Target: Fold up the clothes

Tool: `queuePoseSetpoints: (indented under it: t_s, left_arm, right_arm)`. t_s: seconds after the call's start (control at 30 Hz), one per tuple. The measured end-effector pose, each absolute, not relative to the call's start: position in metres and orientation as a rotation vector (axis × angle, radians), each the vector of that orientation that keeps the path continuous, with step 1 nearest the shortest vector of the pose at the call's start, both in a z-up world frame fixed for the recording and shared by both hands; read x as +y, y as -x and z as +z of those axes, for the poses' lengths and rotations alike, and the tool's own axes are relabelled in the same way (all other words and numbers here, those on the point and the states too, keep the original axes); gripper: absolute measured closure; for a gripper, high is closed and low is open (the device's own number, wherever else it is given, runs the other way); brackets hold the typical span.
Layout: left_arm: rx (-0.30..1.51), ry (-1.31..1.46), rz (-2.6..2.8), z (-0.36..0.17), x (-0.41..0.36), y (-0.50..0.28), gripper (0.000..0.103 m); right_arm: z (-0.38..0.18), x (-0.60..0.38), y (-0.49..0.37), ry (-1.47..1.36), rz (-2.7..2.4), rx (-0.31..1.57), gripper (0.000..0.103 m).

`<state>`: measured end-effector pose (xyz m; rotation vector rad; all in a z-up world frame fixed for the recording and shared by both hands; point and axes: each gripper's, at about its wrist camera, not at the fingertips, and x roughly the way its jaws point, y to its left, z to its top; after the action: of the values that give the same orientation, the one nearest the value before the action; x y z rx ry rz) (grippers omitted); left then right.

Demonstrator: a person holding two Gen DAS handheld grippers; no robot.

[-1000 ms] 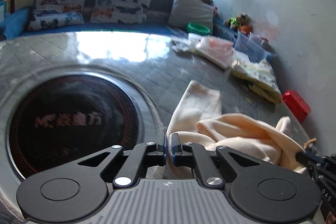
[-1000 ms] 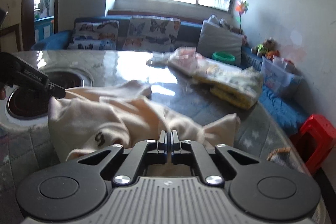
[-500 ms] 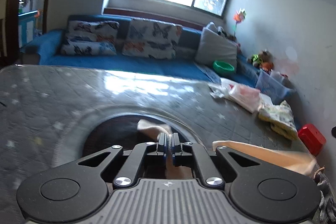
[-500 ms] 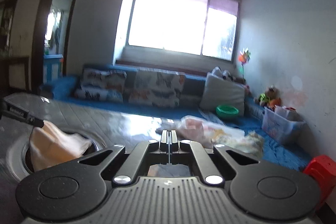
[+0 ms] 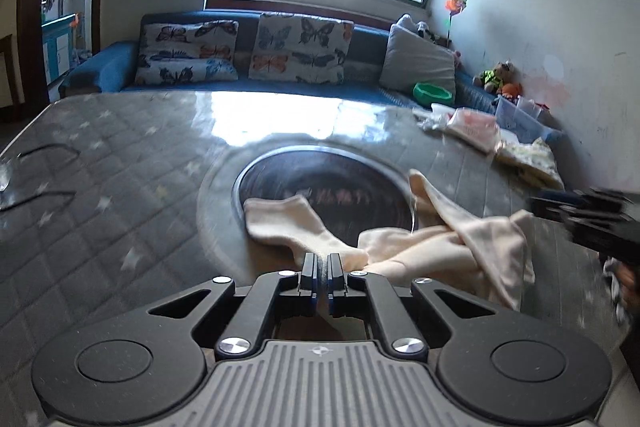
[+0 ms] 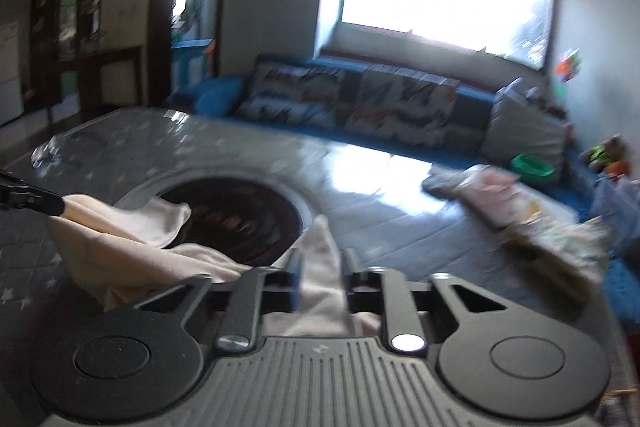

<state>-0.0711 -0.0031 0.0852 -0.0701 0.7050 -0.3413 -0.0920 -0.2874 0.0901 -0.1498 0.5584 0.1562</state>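
A cream garment (image 5: 440, 247) lies crumpled on the grey table (image 5: 120, 167), one sleeve spread over the dark round inset (image 5: 328, 187). My left gripper (image 5: 320, 261) is shut on an edge of the garment. In the right wrist view the left gripper (image 6: 40, 201) enters from the left edge with the cloth (image 6: 120, 247) hanging from its tip. My right gripper (image 6: 322, 267) has its jaws opening; a strip of the garment lies between the fingers, and the pads stand off it. In the left wrist view the right gripper (image 5: 560, 211) is a dark blur at the right.
Folded clothes (image 5: 476, 127) and a yellow patterned bundle (image 5: 532, 159) sit at the table's far right. Behind the table runs a blue sofa with butterfly cushions (image 5: 300, 47), a grey pillow (image 5: 420, 63) and a green bowl (image 5: 434, 93). A storage box (image 5: 520, 115) stands by the wall.
The garment was lifted and drawn left, and now stretches over the round inset. The right gripper's jaws have gone from shut to parted. The left gripper stays shut on the cloth.
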Motion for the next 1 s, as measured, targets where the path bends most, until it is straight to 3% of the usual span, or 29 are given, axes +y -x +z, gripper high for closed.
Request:
queuePoseSetpoints:
  t_s: [0.33, 0.7, 0.9, 1.0]
  left_arm:
    - [0.847, 0.133, -0.318, 0.049, 0.023, 0.116, 0.098]
    - [0.849, 0.138, -0.323, 0.047, 0.027, 0.124, 0.097]
    - [0.849, 0.119, -0.314, 0.047, 0.027, 0.124, 0.089]
    - [0.84, 0.104, -0.305, 0.05, 0.029, 0.125, 0.085]
  right_arm:
    - [0.047, -0.245, 0.037, 0.078, 0.268, 0.693, 0.067]
    - [0.018, -0.214, 0.009, 0.12, 0.261, 0.784, 0.069]
    - [0.009, -0.212, 0.009, 0.158, 0.255, 0.814, 0.075]
    - [0.008, -0.211, 0.009, 0.167, 0.26, 0.812, 0.089]
